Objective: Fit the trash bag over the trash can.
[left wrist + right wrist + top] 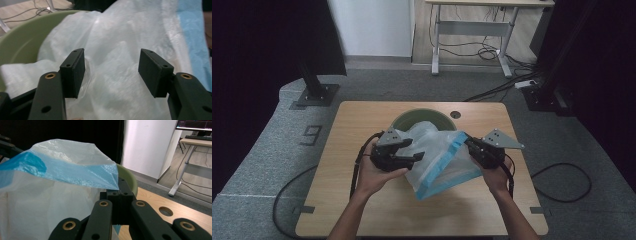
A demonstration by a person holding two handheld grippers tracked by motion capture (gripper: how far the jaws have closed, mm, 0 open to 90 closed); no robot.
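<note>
While right tongs (119, 195) pinch bag (439, 160), left tongs (111, 71) straddle it.

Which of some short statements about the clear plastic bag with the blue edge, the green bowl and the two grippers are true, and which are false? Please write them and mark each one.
1. The right gripper is shut on the blue edge of the clear plastic bag. True.
2. The left gripper is shut on the bag. False: its jaws stand open, with the bag's film between and behind them.
3. The round green bowl stands on the wooden table, behind the bag. True.
4. The bag lies flat on the table. False: it is held up, partly over the bowl.
5. The table has a round hole near the bowl. True.
</note>
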